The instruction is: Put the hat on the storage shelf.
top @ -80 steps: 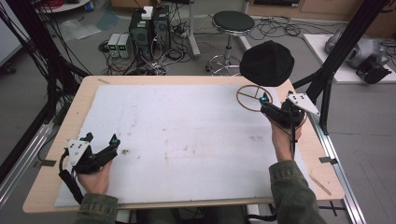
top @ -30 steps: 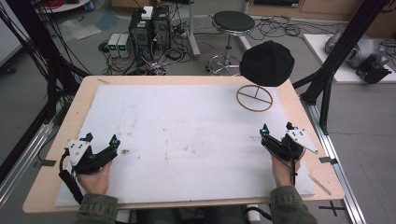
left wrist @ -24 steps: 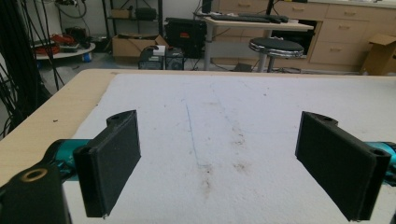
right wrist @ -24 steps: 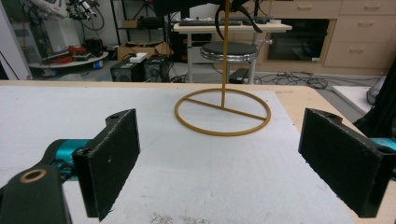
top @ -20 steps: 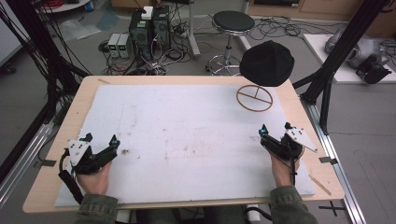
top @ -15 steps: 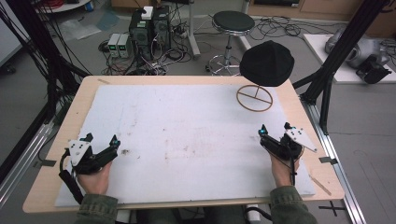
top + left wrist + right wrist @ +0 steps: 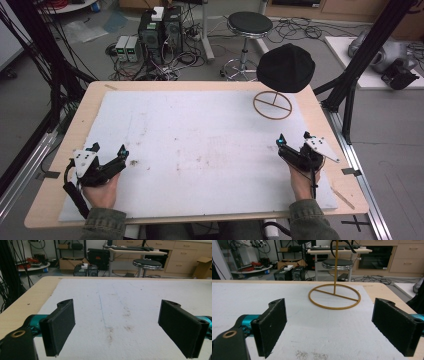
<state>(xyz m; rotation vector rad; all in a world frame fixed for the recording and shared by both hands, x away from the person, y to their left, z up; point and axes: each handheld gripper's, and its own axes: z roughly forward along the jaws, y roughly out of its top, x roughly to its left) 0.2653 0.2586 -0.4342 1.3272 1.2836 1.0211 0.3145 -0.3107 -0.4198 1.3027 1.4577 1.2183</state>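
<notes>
A black hat [image 7: 286, 65] sits on top of a gold wire stand [image 7: 272, 105] at the far right of the white mat [image 7: 200, 130]. My right gripper [image 7: 293, 138] rests on the mat near the right front, well short of the stand, jaws open and empty. In the right gripper view the stand's pole [image 7: 334, 270] and ring base rise ahead between the open jaws of the right gripper [image 7: 329, 325]. My left gripper [image 7: 109, 148] lies at the left front of the mat, also open and empty; in the left gripper view the left gripper [image 7: 117, 325] faces bare, stained mat.
The mat lies on a wooden table [image 7: 75, 125] with its edges close on both sides. A stool [image 7: 249, 22] and computer boxes [image 7: 160, 25] stand on the floor behind. Black frame struts [image 7: 360, 65] rise at the right rear corner.
The right gripper has drawn back from beside the stand to the right front of the mat and settled there. The left gripper has not moved.
</notes>
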